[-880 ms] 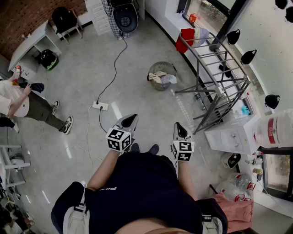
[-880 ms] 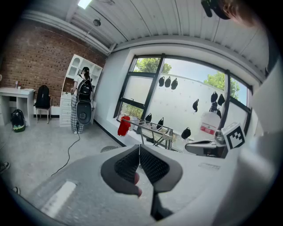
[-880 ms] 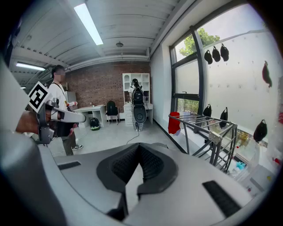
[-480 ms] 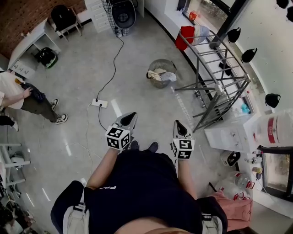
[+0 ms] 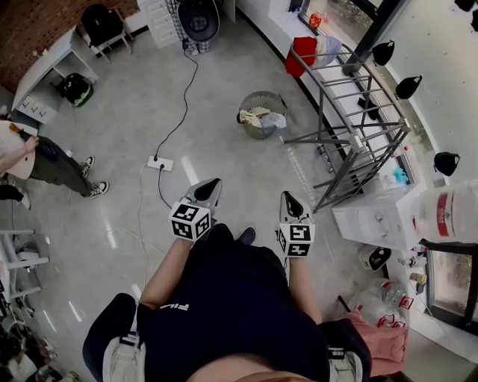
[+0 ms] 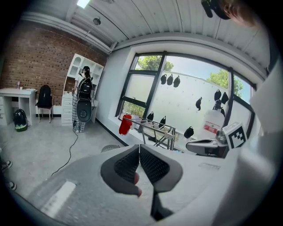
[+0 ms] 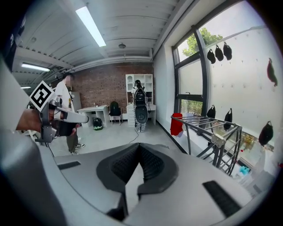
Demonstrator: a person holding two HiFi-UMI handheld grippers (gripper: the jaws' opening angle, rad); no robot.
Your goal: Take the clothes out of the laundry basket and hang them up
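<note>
A round wire laundry basket (image 5: 263, 114) with light-coloured clothes in it stands on the grey floor ahead of me. To its right is a metal drying rack (image 5: 351, 127) with a red garment (image 5: 305, 56) over its far end. My left gripper (image 5: 212, 183) and right gripper (image 5: 287, 198) are held side by side in front of my body, well short of the basket, both shut and empty. In the left gripper view the jaws (image 6: 139, 148) meet, with the rack (image 6: 154, 130) beyond. The right gripper view shows its jaws (image 7: 139, 146) closed, the rack (image 7: 212, 132) on the right.
A power strip (image 5: 158, 162) and its cable lie on the floor left of the basket. A person (image 5: 52, 160) stands at the far left. A fan (image 5: 200, 16), desk (image 5: 45, 67) and chair (image 5: 104, 30) line the back. A white cabinet (image 5: 373, 220) stands by the rack.
I have stepped slightly forward, so the basket and rack sit a little lower in view. The person at the left has shifted further left. Both grippers stay shut.
</note>
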